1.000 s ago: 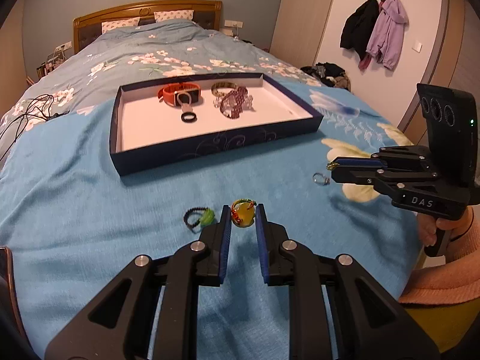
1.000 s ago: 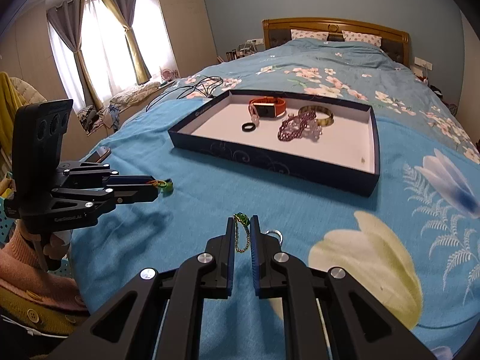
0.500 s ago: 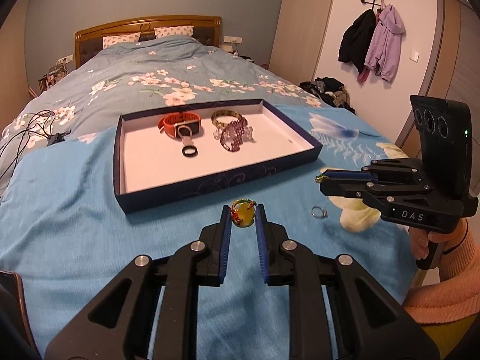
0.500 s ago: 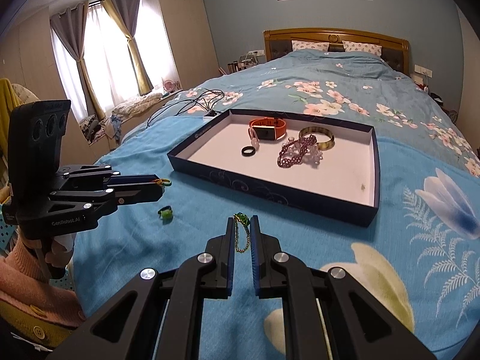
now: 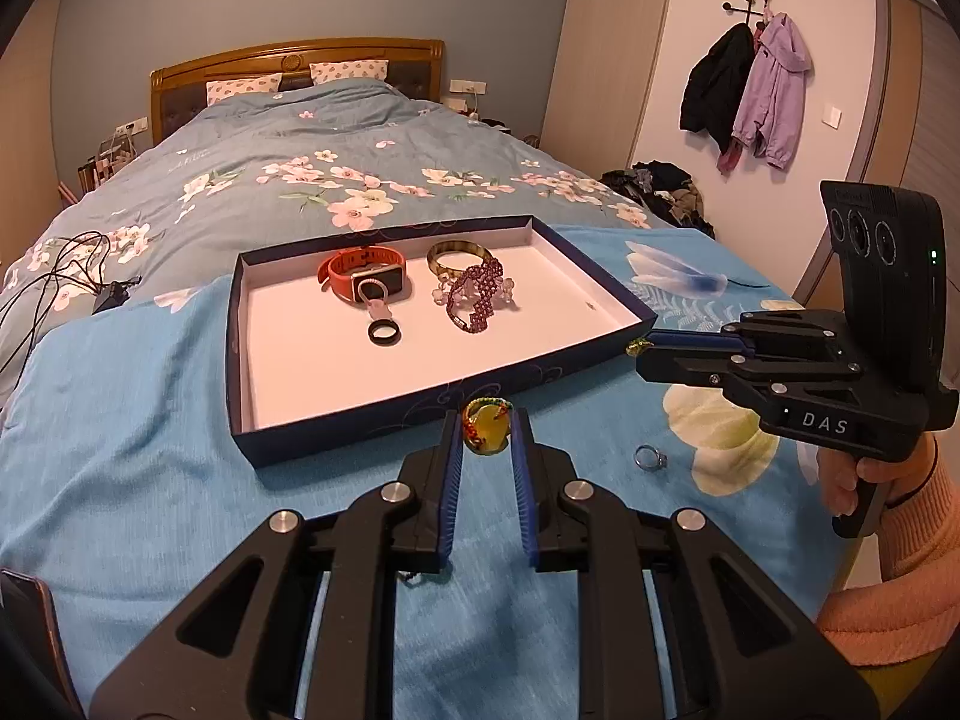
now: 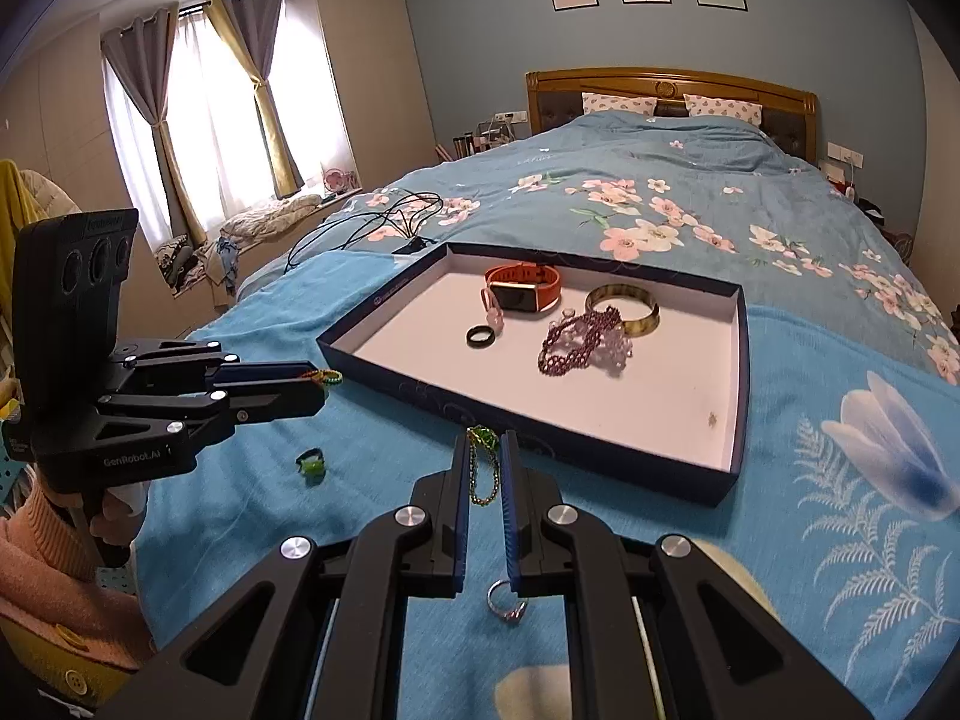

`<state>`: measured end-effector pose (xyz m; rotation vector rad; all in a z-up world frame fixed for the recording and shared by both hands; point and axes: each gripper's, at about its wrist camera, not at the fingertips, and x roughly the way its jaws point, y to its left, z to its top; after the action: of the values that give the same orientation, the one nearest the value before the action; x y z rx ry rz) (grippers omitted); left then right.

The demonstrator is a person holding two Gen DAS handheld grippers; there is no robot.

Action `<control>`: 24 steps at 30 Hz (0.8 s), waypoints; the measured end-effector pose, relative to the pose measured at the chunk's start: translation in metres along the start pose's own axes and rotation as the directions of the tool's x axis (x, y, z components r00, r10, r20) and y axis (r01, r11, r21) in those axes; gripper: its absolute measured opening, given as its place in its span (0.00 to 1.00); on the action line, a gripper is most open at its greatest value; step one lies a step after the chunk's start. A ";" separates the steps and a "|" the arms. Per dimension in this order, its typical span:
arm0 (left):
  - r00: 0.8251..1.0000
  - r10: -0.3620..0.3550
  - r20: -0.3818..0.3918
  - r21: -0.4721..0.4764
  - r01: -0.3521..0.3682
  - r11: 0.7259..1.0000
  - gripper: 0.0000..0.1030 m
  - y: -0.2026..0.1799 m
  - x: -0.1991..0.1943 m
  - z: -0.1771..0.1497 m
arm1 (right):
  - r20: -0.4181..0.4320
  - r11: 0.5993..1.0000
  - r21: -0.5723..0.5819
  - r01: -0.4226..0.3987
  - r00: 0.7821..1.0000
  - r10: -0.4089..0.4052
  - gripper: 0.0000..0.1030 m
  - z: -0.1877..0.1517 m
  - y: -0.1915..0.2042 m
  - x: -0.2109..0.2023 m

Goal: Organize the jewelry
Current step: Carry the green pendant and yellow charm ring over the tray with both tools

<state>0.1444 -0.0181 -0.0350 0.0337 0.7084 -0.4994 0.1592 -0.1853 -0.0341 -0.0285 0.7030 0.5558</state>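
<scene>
A shallow navy tray (image 5: 336,426) with a white floor lay on the blue bedspread (image 5: 120,480), holding an orange watch (image 5: 363,272), a gold bangle (image 5: 459,255), a purple bead bracelet (image 5: 474,300) and a black ring (image 5: 384,333). The left gripper (image 5: 487,429) was clamped on a yellow pendant (image 5: 487,433) with a green-and-orange cord just before the tray's near wall, and the right gripper (image 6: 483,450) pinched a green-beaded gold chain (image 6: 483,468) (its lower loop dangling free). A silver ring (image 6: 507,600) was half hidden behind the right fingers (image 6: 459,516), and a small green-and-black piece (image 6: 312,463) was too tiny to identify.
</scene>
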 end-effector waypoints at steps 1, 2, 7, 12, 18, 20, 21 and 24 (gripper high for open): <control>1.000 0.001 0.001 0.000 -0.001 1.000 0.16 0.000 0.000 0.001 | 0.001 1.000 -0.002 0.002 1.000 -0.002 0.08 0.001 -0.001 0.001; 1.000 0.003 0.001 0.001 -0.003 1.000 0.16 0.000 0.001 0.001 | 0.002 1.000 -0.003 0.002 1.000 -0.002 0.08 0.002 -0.001 0.002; 1.000 0.011 0.004 0.008 -0.011 1.000 0.16 -0.001 0.006 0.008 | 0.010 1.000 -0.010 0.001 1.000 0.000 0.08 0.009 -0.001 0.005; 1.000 0.018 0.008 0.017 -0.018 1.000 0.16 -0.001 0.011 0.015 | 0.015 1.000 -0.020 0.004 1.000 -0.004 0.08 0.015 -0.003 0.008; 1.000 0.022 0.008 0.016 -0.022 1.000 0.16 0.004 0.019 0.023 | 0.011 1.000 -0.023 0.018 1.000 -0.018 0.08 0.022 -0.008 0.016; 1.000 0.026 0.009 0.013 -0.026 1.000 0.16 0.006 0.022 0.026 | 0.012 0.999 -0.024 0.025 1.000 -0.025 0.08 0.024 -0.010 0.018; 1.000 0.027 0.008 0.012 -0.027 1.000 0.16 0.007 0.023 0.027 | 0.011 0.999 -0.024 0.027 1.000 -0.027 0.08 0.025 -0.011 0.019; 1.000 0.017 0.001 -0.007 -0.017 1.000 0.16 0.012 0.029 0.031 | 0.006 0.999 -0.028 0.035 0.999 -0.035 0.08 0.028 -0.013 0.023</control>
<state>0.1873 -0.0254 -0.0315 0.0325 0.7085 -0.4807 0.1972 -0.1797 -0.0292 -0.0656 0.6878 0.5322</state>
